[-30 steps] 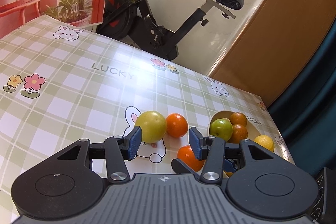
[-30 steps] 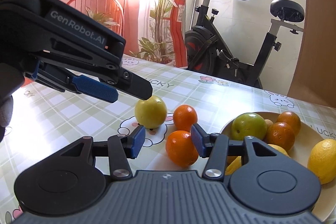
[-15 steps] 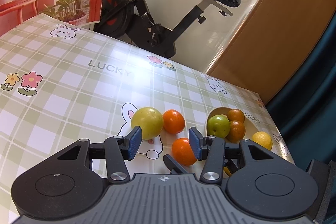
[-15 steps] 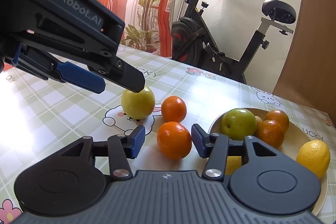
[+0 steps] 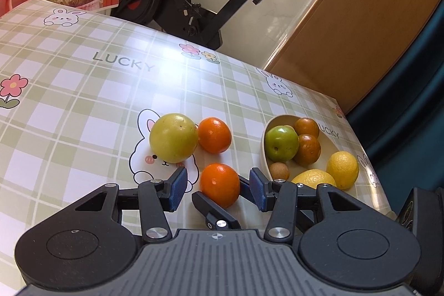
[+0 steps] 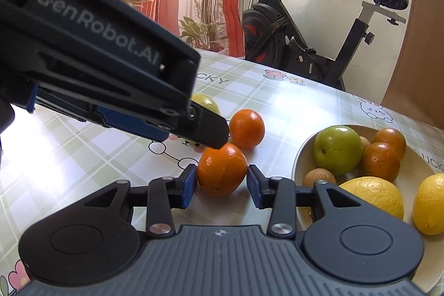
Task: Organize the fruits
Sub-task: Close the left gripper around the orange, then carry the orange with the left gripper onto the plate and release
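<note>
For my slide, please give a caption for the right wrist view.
Right tongs open around an orange beside the fruit bowl.

Right hand-held gripper [image 6: 222, 182] low, jaws parted, left hand-held gripper [image 5: 215, 186] above it, jaws spread wide

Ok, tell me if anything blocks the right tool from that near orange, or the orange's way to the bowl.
Nothing visible does. The near orange already sits between the open right tool pads; bare tablecloth separates it from the bowl. The left tool hovers just above the orange.
</note>
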The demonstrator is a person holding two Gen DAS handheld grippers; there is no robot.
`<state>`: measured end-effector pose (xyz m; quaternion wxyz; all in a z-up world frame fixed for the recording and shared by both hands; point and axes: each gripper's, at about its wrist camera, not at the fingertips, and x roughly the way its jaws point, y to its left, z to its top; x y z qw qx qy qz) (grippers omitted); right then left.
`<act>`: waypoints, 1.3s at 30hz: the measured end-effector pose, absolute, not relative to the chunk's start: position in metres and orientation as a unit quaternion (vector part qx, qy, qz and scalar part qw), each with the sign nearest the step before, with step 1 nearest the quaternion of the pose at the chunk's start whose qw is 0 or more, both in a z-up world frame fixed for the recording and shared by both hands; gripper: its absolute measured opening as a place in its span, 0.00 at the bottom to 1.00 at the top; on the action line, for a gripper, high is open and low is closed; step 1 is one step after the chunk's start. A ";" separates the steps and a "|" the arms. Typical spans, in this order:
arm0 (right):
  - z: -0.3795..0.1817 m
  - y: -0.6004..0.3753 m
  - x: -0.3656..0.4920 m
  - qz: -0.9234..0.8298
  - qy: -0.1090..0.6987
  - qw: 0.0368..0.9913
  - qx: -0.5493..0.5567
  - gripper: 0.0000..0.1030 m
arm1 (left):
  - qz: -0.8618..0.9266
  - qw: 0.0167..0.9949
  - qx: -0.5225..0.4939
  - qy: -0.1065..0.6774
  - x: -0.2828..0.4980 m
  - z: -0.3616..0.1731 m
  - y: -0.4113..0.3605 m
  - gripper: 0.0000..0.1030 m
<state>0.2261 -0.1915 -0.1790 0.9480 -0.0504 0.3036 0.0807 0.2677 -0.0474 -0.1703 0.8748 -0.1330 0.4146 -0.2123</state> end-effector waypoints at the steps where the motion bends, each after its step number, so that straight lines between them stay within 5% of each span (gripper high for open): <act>1: -0.178 -0.192 0.227 0.084 0.305 0.948 -0.047 0.40 | -0.213 0.873 -0.131 0.418 0.269 -0.173 -0.049 0.49; 10: -0.178 -0.200 0.228 0.100 0.309 0.946 -0.024 0.40 | -0.215 0.874 -0.115 0.420 0.269 -0.183 -0.055 0.34; 39: -0.160 -0.236 0.167 0.054 0.220 0.971 0.071 0.37 | -0.276 0.887 -0.051 0.367 0.237 -0.144 -0.103 0.34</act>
